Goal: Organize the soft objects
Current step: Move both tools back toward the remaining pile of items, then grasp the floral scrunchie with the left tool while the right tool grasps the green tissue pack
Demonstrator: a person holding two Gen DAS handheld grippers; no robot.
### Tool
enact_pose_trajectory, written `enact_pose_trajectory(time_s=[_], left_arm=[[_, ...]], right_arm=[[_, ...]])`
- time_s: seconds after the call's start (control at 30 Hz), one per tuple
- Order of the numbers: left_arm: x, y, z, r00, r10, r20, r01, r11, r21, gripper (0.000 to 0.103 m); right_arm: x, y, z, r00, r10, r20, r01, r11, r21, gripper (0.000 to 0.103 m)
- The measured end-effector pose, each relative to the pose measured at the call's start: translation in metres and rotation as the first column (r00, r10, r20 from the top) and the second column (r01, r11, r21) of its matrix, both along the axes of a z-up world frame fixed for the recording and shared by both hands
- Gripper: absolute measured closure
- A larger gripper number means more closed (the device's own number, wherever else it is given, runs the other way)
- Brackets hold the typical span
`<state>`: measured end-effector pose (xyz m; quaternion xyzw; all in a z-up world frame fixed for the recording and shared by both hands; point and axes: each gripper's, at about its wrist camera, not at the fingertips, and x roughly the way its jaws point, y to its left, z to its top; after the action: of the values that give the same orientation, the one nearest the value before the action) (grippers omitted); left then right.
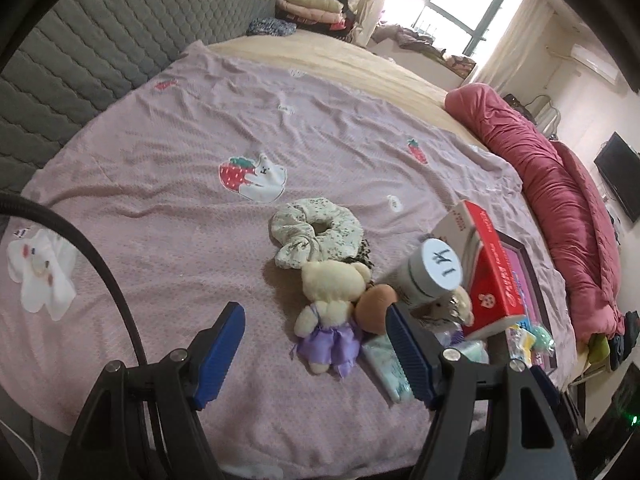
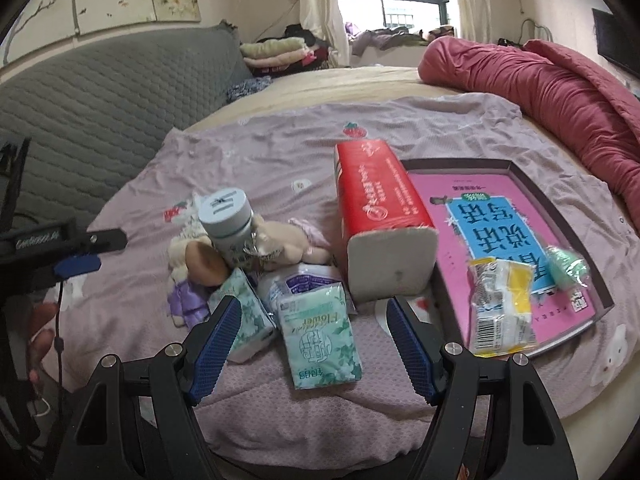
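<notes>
A cream teddy bear in a purple dress (image 1: 329, 312) lies on the pink blanket, between and just beyond my open left gripper (image 1: 314, 322). A floral scrunchie (image 1: 316, 234) lies behind it. A brown sponge (image 1: 374, 302) and a white bottle (image 1: 430, 274) sit to its right. My right gripper (image 2: 310, 320) is open around a green tissue pack (image 2: 320, 338); a second pack (image 2: 244, 312) touches its left finger. The red tissue box (image 2: 380, 216) stands behind. A dark tray (image 2: 560, 216) holds a yellow packet (image 2: 500, 308) and a mint soft item (image 2: 566, 268).
A rolled red quilt (image 2: 540, 80) lies along the bed's far right side. A grey quilted headboard (image 1: 100, 52) is at the left. Folded clothes (image 2: 280, 54) are stacked at the back. A white cloth (image 1: 40, 272) lies at the left of the blanket.
</notes>
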<state>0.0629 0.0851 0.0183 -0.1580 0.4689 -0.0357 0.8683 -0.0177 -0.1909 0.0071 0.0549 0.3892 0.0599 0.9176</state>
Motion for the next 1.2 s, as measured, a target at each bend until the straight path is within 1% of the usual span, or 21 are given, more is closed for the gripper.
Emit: enact_pose_trajectory(time_s=[0.17, 0.37, 0.63, 0.83, 0.97, 1.1, 1.17, 1.2], left_arm=[[0.025, 0.005, -0.019, 0.999, 0.019, -0.031, -0.02, 1.0, -0.016, 0.03], [0.057, 0.009, -0.041, 0.998, 0.021, -0.057, -0.024, 0.999, -0.037, 0.03], [0.099, 0.001, -0.064, 0.996, 0.0, -0.091, -0.005, 0.999, -0.051, 0.03], [0.116, -0.01, -0.085, 0.991, -0.005, -0.135, 0.0, 0.999, -0.038, 0.03], [0.121, -0.014, -0.094, 0.989, -0.009, -0.148, 0.005, 1.0, -0.026, 0.031], [0.122, -0.013, -0.096, 0.99, -0.014, -0.14, 0.008, 0.999, -0.044, 0.04], [0.121, -0.012, -0.096, 0.991, -0.02, -0.134, 0.012, 0.998, -0.06, 0.05], [0.121, -0.011, -0.096, 0.991, -0.022, -0.132, 0.013, 0.998, -0.066, 0.053]], right_arm=[[0.011, 0.006, -0.017, 0.999, 0.017, -0.037, -0.017, 1.0, -0.004, 0.027], [0.02, 0.015, -0.039, 0.996, 0.048, -0.075, -0.05, 0.998, -0.029, 0.027], [0.029, 0.012, -0.053, 0.994, 0.044, -0.099, -0.046, 0.999, -0.022, 0.027], [0.037, 0.009, -0.064, 0.991, 0.031, -0.134, -0.034, 0.999, -0.019, 0.027], [0.042, 0.008, -0.068, 0.989, 0.027, -0.146, -0.03, 0.999, -0.017, 0.027], [0.044, 0.008, -0.072, 0.988, 0.026, -0.154, -0.029, 0.999, -0.016, 0.027], [0.045, 0.008, -0.073, 0.987, 0.026, -0.156, -0.029, 0.999, -0.018, 0.027], [0.045, 0.008, -0.074, 0.987, 0.026, -0.157, -0.03, 0.999, -0.018, 0.027]])
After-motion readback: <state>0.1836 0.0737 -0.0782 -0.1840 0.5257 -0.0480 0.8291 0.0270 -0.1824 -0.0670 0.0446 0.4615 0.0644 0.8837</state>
